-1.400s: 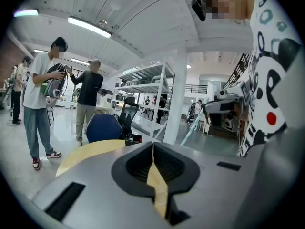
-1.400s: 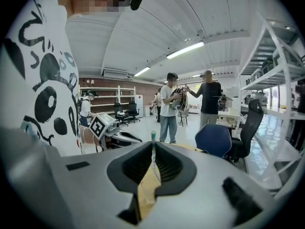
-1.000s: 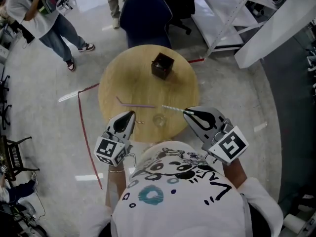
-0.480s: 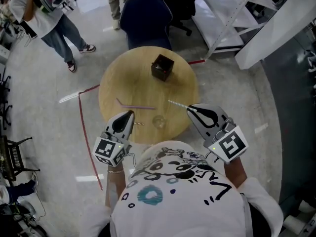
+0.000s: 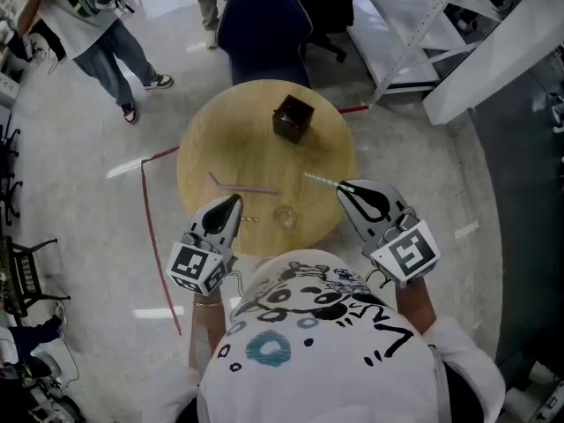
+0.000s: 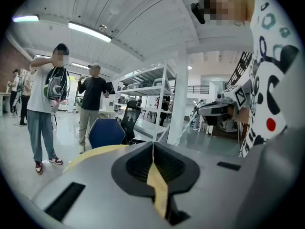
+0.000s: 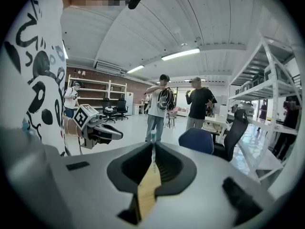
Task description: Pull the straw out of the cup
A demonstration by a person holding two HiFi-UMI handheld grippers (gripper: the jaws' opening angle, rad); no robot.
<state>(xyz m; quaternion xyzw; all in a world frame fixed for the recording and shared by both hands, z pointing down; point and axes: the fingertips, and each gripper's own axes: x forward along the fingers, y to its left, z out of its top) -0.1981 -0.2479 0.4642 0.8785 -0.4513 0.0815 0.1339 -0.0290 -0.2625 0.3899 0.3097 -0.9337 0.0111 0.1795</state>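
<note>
From the head view, the round wooden surface [image 5: 211,139] carries a clear cup [image 5: 284,216] close to its near edge, between the two tools. The striped straw [image 5: 319,180] is out of the cup. One end is pinched in the right tool [image 5: 342,187], and the rest points left over the surface, up and to the right of the cup and well apart from its rim. The cup looks empty, though it shows only faintly from up here. A purple straw [image 5: 245,188] lies flat on the surface to the cup's left. A dark box [image 5: 292,118] stands on the far side, and a blue chair [image 5: 263,29] sits beyond the surface. The left tool [image 5: 231,206] hangs over the near left edge.

In the left gripper view, the left tool's jaws are pressed together with nothing between them. Past them are the rim of the surface, the blue chair and two people standing on the floor. The right tool shows off to the right.

In the right gripper view, the right tool's jaws are clamped on the striped straw, which rises as a thin pale stick from the seam between them. The left tool shows at the left.
</note>
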